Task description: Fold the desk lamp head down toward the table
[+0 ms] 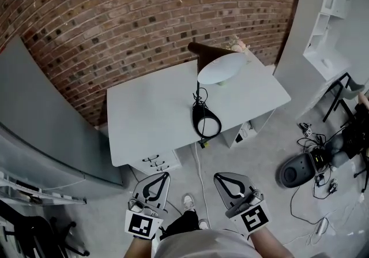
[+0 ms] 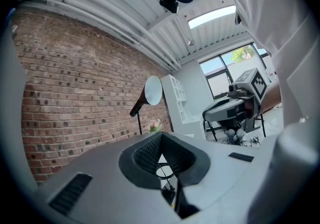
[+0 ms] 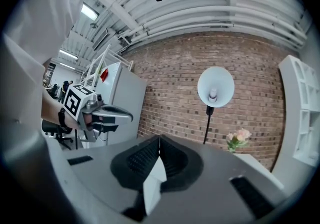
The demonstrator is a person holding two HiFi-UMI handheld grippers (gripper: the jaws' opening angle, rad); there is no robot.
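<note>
The desk lamp stands on the pale grey table [image 1: 150,112]. Its white shade [image 1: 222,68] is raised on a thin black stem above a black ring base [image 1: 206,121]. Both grippers are short of the table's near edge, over the floor. My left gripper [image 1: 165,175] and right gripper [image 1: 218,176] are shut and hold nothing. In the left gripper view the lamp shade [image 2: 153,90] shows beyond the shut left gripper [image 2: 162,136]. In the right gripper view the lamp shade [image 3: 216,86] faces the camera, its bulb showing, past the shut right gripper [image 3: 159,139].
A small vase of pink flowers [image 1: 239,45] sits at the table's back right corner. A drawer unit [image 1: 154,162] stands under the table. A brick wall is behind, a grey cabinet [image 1: 40,118] at left, white shelving [image 1: 331,8] at right. A black round device [image 1: 297,171] and cables lie on the floor.
</note>
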